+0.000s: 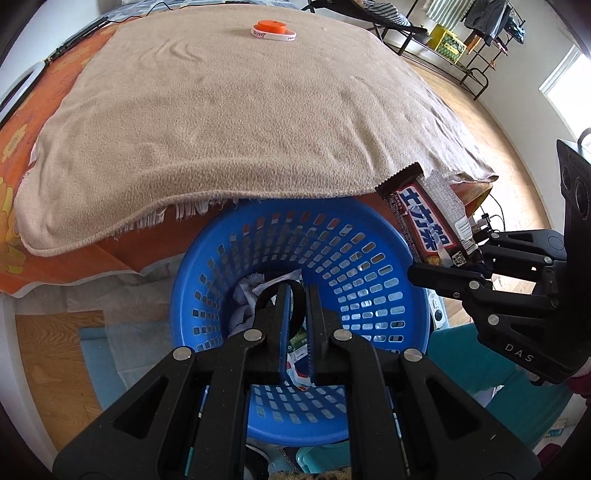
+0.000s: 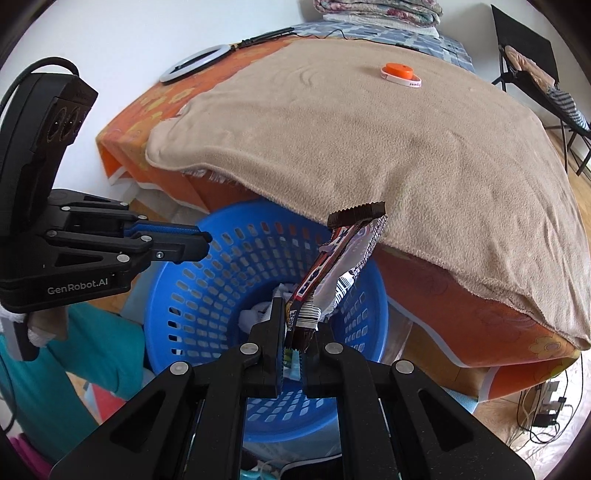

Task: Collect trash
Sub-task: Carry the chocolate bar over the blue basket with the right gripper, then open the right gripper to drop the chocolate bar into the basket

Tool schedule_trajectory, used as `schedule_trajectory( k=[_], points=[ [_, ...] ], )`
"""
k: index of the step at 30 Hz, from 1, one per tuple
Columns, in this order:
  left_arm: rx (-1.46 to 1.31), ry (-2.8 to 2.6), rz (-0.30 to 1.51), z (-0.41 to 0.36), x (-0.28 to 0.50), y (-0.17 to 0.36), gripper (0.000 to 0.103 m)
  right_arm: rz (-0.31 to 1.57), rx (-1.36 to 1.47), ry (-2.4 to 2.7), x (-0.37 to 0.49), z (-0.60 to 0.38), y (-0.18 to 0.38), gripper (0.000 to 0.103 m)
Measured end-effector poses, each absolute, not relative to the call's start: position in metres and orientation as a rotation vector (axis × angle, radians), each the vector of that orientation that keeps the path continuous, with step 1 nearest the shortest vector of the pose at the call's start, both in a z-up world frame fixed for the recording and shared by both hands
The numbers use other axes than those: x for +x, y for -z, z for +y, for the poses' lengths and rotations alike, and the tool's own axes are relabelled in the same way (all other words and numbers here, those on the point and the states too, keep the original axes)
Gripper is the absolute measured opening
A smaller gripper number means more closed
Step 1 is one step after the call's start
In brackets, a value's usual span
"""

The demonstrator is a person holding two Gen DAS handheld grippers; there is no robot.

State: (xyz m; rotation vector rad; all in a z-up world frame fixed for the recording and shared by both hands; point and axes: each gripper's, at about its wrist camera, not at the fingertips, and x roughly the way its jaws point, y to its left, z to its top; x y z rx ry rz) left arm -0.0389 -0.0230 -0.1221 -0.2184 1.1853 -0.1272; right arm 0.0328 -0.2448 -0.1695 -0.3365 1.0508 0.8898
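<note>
Left gripper (image 1: 297, 295) pitched steeply downward, jaws closed; a thin black loop shows at the tips, grip on it not resolvable. Right gripper (image 2: 293, 325) likewise angled down, jaws clamped on a wrapper end. The two sit side by side, near but apart.

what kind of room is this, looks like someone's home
Most likely a lived-in room at home, perhaps a bedroom or living room. A table draped in a beige fleece blanket stands over a blue plastic laundry basket, with a clothes drying rack on the wooden floor and folded bedding stacked behind.
</note>
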Motion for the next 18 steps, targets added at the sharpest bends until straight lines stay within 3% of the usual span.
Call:
schedule_trajectory(
  k=[9, 12, 15, 18],
  points=[
    [-0.223, 0.123, 1.208, -0.022, -0.038, 0.130, 0.006, 1.070, -0.347, -0.887, 0.033, -0.242, 0.176, 0.005],
    [-0.223, 0.121, 1.211, -0.022, -0.037, 0.131, 0.015, 1.077, -0.350, -0.883, 0.033, -0.241, 0.179, 0.005],
    [-0.224, 0.117, 1.205, -0.021, -0.037, 0.131, 0.028, 1.081, -0.354, -0.874, 0.033, -0.241, 0.181, 0.012],
    [-0.226, 0.111, 1.202, -0.020, -0.037, 0.132, 0.030, 1.083, -0.348, -0.875, 0.033, -0.242, 0.181, 0.032]
  ],
)
